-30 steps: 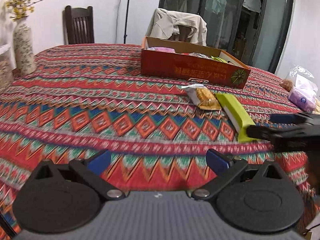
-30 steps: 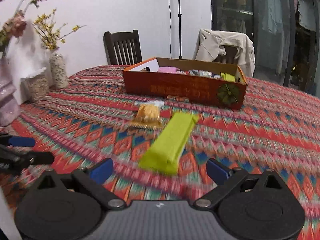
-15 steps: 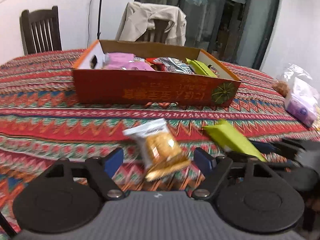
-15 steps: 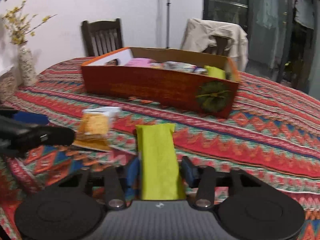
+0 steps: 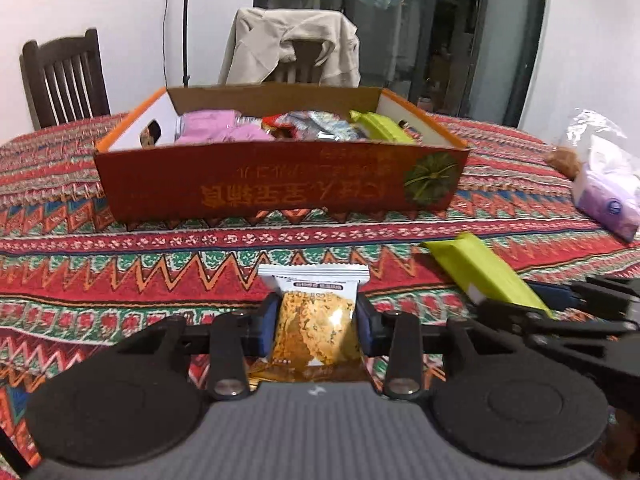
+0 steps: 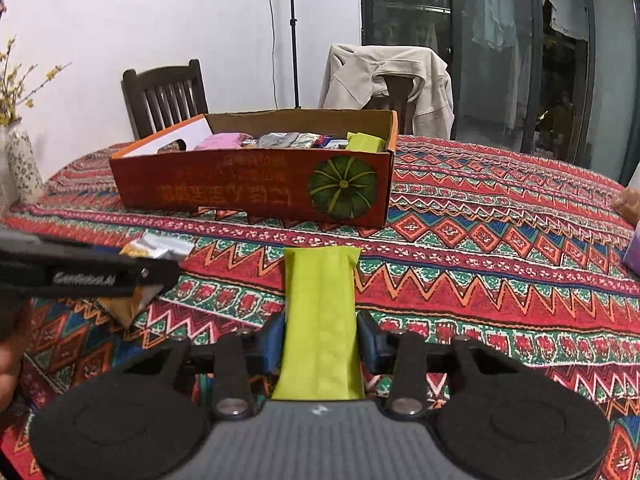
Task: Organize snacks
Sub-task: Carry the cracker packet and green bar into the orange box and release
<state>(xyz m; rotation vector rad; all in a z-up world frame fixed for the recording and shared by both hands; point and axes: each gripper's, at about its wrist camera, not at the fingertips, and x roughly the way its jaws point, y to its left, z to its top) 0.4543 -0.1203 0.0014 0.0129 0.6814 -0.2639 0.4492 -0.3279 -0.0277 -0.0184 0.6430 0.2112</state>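
Gripping the cracker packet point(image 5: 314, 320) between our left jaws, we keep its crimped top edge poking out ahead of them. Our right jaws are closing on the green bar point(image 6: 320, 320), pads against its long sides. Ahead of both jaws lies bare patterned worktop point(image 5: 160, 248), then the snack box point(image 5: 280, 184) near wall. Both grippers tilt downward, side by side.
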